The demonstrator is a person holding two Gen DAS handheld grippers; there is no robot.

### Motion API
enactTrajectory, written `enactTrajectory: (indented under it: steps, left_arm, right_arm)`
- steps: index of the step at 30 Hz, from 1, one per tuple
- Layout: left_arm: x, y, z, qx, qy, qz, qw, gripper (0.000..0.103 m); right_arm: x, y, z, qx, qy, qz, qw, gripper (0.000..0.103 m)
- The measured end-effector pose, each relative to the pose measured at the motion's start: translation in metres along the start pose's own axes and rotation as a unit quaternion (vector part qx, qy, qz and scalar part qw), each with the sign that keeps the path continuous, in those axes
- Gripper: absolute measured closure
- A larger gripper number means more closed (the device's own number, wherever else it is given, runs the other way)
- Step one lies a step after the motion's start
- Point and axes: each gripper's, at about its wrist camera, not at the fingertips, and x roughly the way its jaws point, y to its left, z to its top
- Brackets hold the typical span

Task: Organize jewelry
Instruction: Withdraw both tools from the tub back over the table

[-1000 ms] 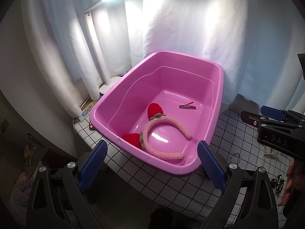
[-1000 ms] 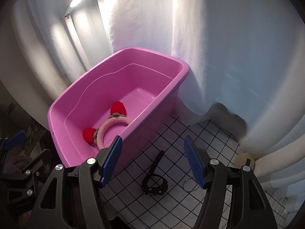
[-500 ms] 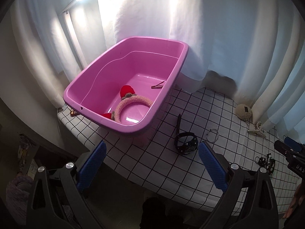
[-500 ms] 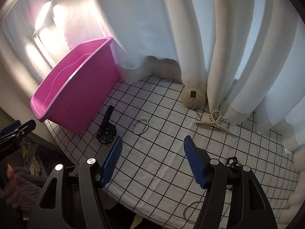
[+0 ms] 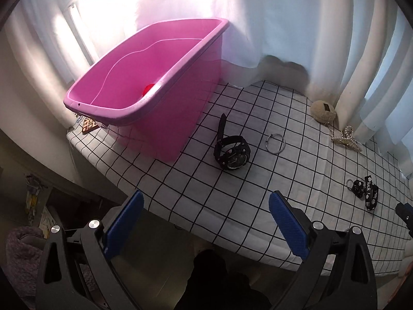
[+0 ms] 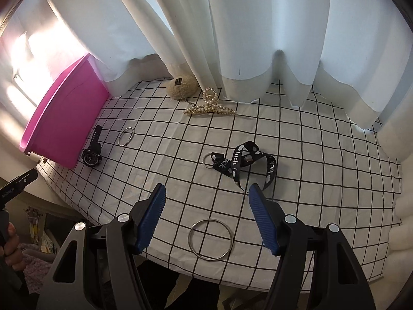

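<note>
One pink bin (image 6: 64, 113) at 9 o'clock table (image 6: 322, 180) edge; two bangles, one watch (image 6: 91, 155), one lanyard (image 6: 242, 164), one pearl clip (image 6: 209, 108). Both tools, left tool (image 5: 206, 206) and right tool (image 6: 206, 193), released, empty; bare cloth at 3 o'clock.

Both wrist views look steeply down over the gridded table (image 5: 258, 180), sharing the black watch (image 6: 91, 156).
</note>
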Motion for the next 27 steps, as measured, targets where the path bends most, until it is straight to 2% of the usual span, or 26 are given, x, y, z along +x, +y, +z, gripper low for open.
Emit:
enactTrajectory:
  steps: [5,9,16,22,27]
  left_arm:
    - [0.019,-0.004,-0.001,0.016,0.018,-0.002,0.9997,0.007]
    - [0.035,-0.010,0.006,0.046,0.020,-0.011,0.9987,0.007]
    - [0.047,-0.034,0.006,0.100,0.001,-0.044,0.9940,0.007]
    - [0.049,-0.059,-0.009,0.115,0.015,-0.075,0.9905,0.007]
    - [0.042,-0.078,-0.023,0.084,0.017,-0.076,0.9934,0.007]
  right_arm:
    - [0.011,-0.009,-0.009,0.028,0.008,-0.009,1.000,0.039]
    - [0.015,-0.011,-0.011,0.054,0.003,-0.029,0.998,0.039]
    - [0.022,-0.015,-0.012,0.092,-0.006,-0.053,0.994,0.039]
    - [0.021,-0.017,-0.009,0.062,0.002,-0.061,0.996,0.039]
    - [0.026,-0.035,0.001,0.023,0.011,-0.047,0.999,0.039]
